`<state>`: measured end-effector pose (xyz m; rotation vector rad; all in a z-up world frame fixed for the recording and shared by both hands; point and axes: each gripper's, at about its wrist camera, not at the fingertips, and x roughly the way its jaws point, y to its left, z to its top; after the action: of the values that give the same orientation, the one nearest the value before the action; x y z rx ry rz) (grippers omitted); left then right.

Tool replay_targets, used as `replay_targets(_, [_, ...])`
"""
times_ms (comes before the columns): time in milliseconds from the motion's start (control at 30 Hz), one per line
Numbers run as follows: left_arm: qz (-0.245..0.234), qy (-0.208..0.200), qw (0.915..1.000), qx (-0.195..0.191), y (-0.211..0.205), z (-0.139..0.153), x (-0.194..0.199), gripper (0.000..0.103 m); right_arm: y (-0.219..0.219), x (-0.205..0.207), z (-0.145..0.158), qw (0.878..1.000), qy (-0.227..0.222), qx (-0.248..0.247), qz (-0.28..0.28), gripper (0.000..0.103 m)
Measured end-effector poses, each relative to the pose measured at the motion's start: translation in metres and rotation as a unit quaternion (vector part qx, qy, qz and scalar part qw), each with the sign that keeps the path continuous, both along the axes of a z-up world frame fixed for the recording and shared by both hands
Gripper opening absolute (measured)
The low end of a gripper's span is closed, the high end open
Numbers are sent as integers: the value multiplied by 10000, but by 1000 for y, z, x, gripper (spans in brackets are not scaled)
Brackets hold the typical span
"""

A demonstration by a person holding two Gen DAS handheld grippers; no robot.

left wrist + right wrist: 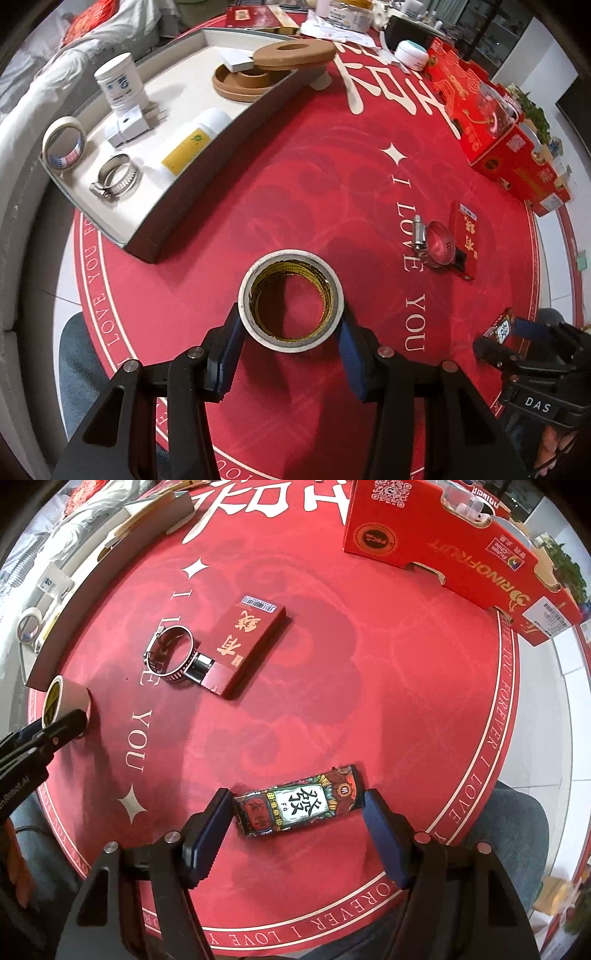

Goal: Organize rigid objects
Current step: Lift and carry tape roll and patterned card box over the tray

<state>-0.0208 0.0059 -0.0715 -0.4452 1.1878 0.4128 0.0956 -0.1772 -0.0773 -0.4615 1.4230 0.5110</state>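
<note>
- Left tongs [291,338] clamp the white roll of tape with a yellow-printed core [291,300], standing on the red round surface [295,192]; its far wall is hidden.
- Right tongs [295,821] stand apart around the colourful printed small box [297,805]; whether the blue pads [210,834] touch it is hard to tell.
- Beyond the left tongs, to their left, sits the grey open tray [207,192], with its near corner cut off in the right view.
</note>
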Motion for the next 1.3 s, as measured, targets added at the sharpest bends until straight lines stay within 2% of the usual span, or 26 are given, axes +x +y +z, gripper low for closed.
replay_targets(333, [116, -415, 9984, 359, 6, 35, -6, 52, 10, 4, 26, 9993, -38, 381, -12, 73])
replay_targets(567, [337, -750, 9952, 536, 29, 72, -6, 52, 29, 21, 65, 9947, -54, 1011, -170, 73])
replay_targets(700, [507, -920, 9930, 539, 47, 96, -2, 52, 54, 22, 97, 9916, -340, 1248, 37, 73])
replay_targets(967, [891, -1373, 9820, 940, 89, 156, 3, 52, 112, 29, 152, 9804, -751, 1767, 439, 73])
replay_targets(1167, [1415, -1740, 9671, 1204, 133, 200, 4, 52, 162, 39, 194, 9681, -1005, 2197, 666, 73])
replay_targets(1300, [1708, -1701, 9615, 1316, 161, 203, 8, 52, 196, 46, 210, 9629, -1078, 2333, 820, 73])
